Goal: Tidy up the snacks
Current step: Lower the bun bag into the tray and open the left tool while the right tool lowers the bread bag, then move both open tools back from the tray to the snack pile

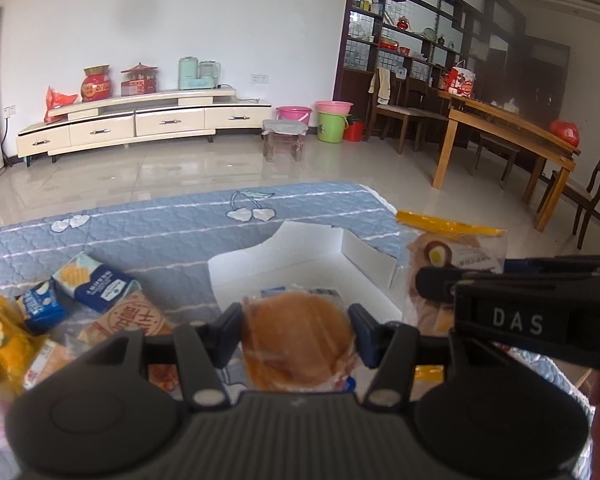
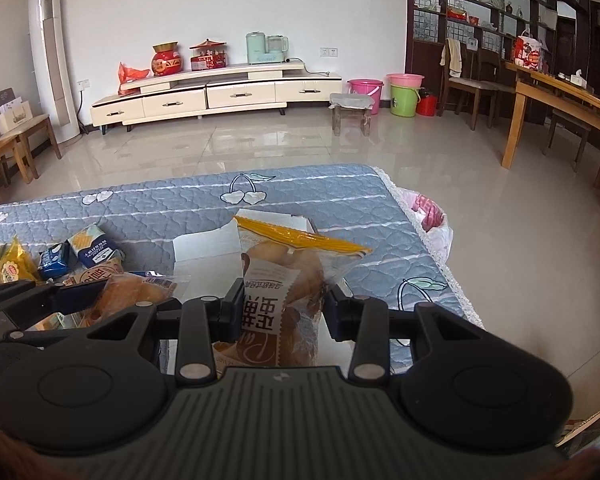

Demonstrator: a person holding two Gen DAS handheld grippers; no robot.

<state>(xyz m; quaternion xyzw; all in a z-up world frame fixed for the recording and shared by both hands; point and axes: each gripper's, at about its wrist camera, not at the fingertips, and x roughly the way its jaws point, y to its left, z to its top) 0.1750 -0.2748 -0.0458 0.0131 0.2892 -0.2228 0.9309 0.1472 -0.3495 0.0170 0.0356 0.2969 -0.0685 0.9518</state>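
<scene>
My left gripper [image 1: 296,336] is shut on a round golden bun in a clear wrapper [image 1: 300,320], held just above the near edge of an open white cardboard box [image 1: 300,268]. My right gripper [image 2: 284,312] is shut on a tall bread pack with a brown-and-white label and a yellow sealed top [image 2: 288,280]. This pack hangs over the right side of the white box [image 2: 204,248]. The two grippers are side by side. In the left wrist view the bread pack [image 1: 452,248] shows at the right. The bun [image 2: 136,292] shows at the left of the right wrist view.
Loose snacks lie left of the box on the blue quilted cover [image 1: 160,224]: a blue cracker pack [image 1: 96,284], a small blue pack [image 1: 44,306], a yellow pack [image 1: 0,340] and round biscuits [image 1: 136,320]. A pink-and-white plastic bag [image 2: 432,216] hangs at the cover's right edge.
</scene>
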